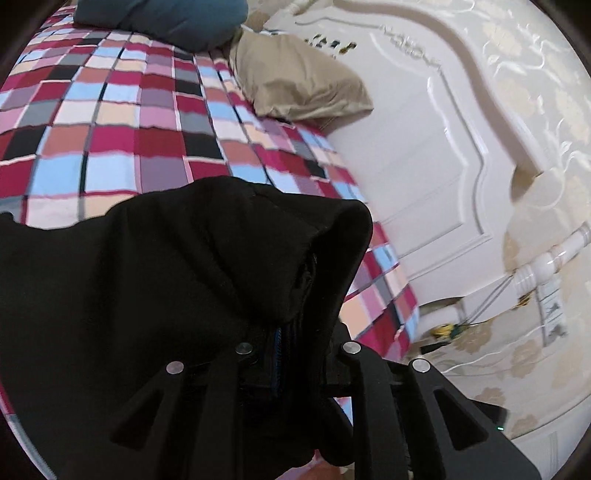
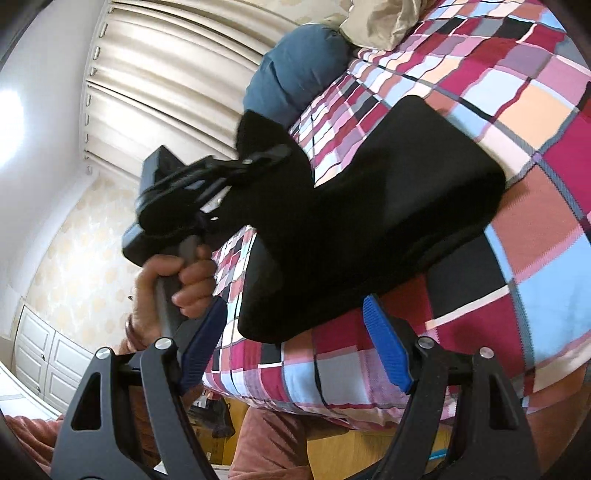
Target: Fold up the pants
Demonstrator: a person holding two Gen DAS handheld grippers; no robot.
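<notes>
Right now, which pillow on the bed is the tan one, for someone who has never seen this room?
Start at the bed's red, pink and blue checkered patchwork quilt and go to the white carved headboard. The crumpled tan fabric pillow lies against it. The plump dark teal pillow beside it is its only neighbour.

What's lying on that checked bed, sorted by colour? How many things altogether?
Black: 1, the pants, one end lifted by the shut left gripper
Blue: 1, the pillow
Beige: 1, the pillow
Total: 3
</notes>
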